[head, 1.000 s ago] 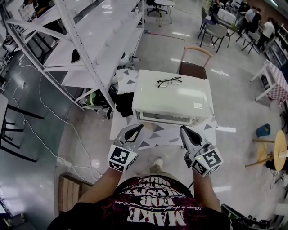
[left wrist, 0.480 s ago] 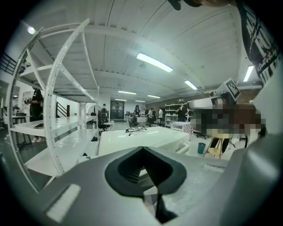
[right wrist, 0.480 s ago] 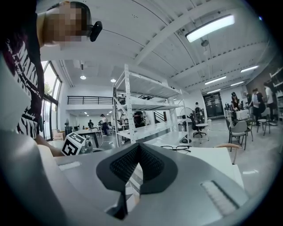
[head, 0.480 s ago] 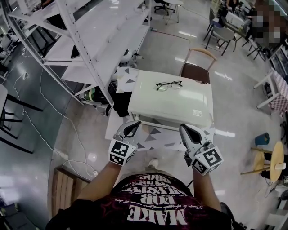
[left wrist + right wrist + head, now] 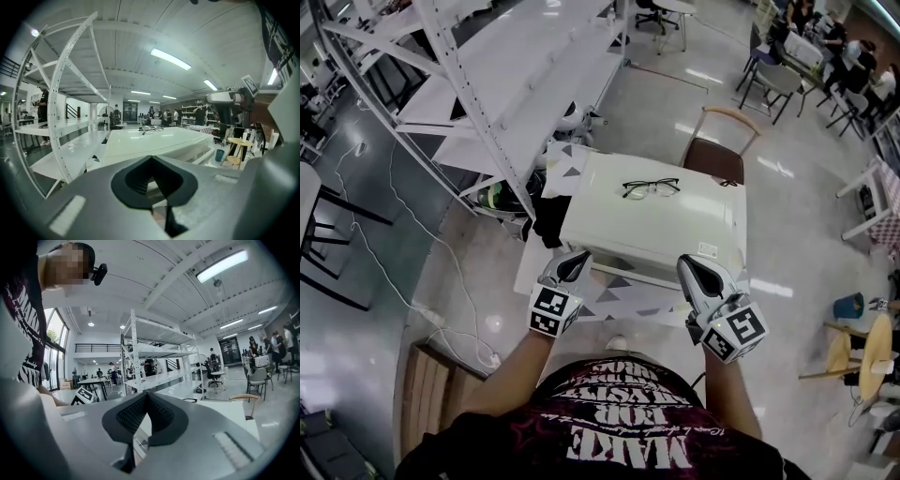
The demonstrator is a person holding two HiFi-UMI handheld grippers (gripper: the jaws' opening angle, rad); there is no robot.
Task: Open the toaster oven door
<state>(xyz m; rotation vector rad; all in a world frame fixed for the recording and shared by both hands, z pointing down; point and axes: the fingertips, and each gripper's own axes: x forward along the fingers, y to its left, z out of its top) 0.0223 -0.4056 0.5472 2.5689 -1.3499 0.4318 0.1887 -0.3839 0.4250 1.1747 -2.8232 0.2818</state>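
The white toaster oven (image 5: 656,220) stands on a small table, its door side facing me and seen almost edge-on from the head view. A pair of glasses (image 5: 651,187) lies on its top. My left gripper (image 5: 570,265) is shut and empty, its tip just before the oven's front left corner. My right gripper (image 5: 694,272) is also shut and empty, by the front right corner. In the left gripper view the oven top (image 5: 154,140) spreads out just beyond the closed jaws (image 5: 151,159). The right gripper view shows its jaws (image 5: 146,397) closed, with the oven top (image 5: 227,411) behind them.
The table wears a cloth with a triangle pattern (image 5: 623,292). A tall white shelf rack (image 5: 487,94) runs along the left, and a black object (image 5: 551,217) sits beside the oven. A chair (image 5: 724,150) stands behind it. A wooden crate (image 5: 436,403) lies at lower left.
Both grippers have come closer to the oven's front edge, and the head view has shifted forward with them. Both stay shut.
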